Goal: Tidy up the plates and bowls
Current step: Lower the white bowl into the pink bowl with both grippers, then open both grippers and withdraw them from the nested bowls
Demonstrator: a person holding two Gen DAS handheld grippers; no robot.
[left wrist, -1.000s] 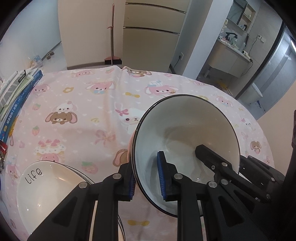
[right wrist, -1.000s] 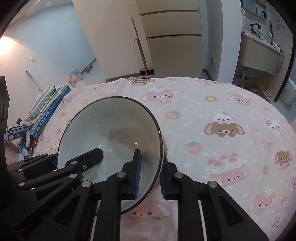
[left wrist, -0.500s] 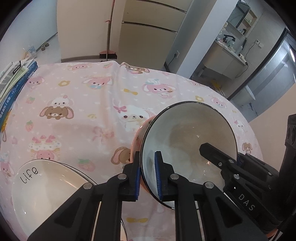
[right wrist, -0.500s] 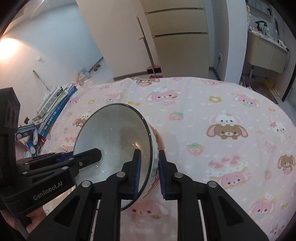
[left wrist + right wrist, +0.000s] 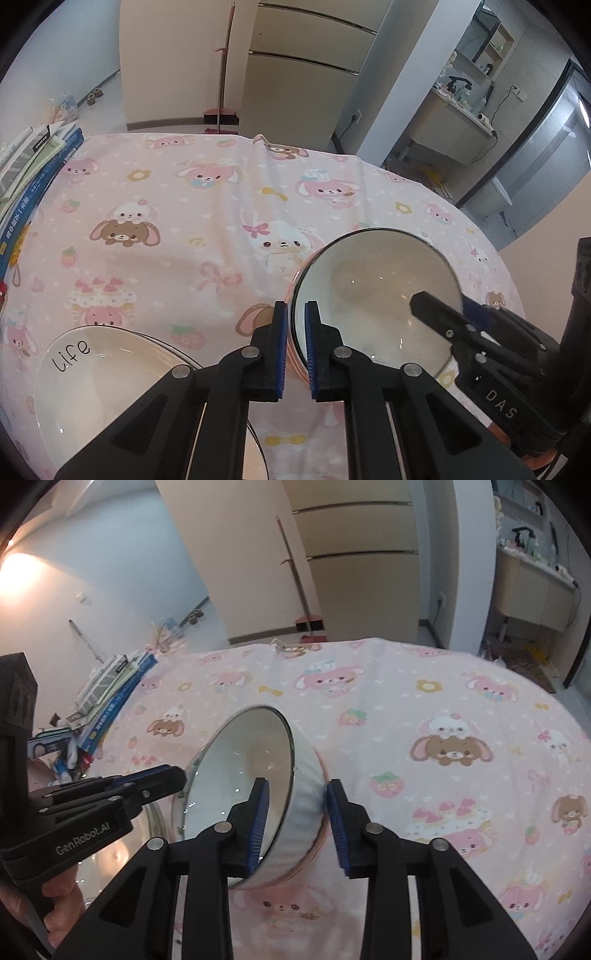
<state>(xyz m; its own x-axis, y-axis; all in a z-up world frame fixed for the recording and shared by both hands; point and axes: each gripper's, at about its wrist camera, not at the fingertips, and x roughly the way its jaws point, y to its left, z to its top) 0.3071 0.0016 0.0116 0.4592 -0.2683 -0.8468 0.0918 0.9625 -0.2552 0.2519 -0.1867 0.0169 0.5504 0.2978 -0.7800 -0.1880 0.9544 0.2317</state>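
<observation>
A white bowl with a dark rim and pink base (image 5: 376, 295) is tilted above the pink cartoon tablecloth (image 5: 177, 221). My left gripper (image 5: 295, 347) is shut on the bowl's near-left rim. My right gripper (image 5: 297, 823) is open, its blue pads either side of the bowl's right wall (image 5: 303, 812), the right pad apart from it. The bowl (image 5: 240, 775) tips toward the left in the right wrist view. A cream plate marked "Life" (image 5: 96, 384) lies at the lower left of the left wrist view.
A stack of books (image 5: 26, 173) lies along the table's left edge, also in the right wrist view (image 5: 110, 694). A broom (image 5: 221, 85) leans on the wall behind the table. The table's far edge is near cabinets.
My right gripper has opened and let go of the bowl's rim. The bowl has moved away from both cameras and tilted, still held by my left gripper.
</observation>
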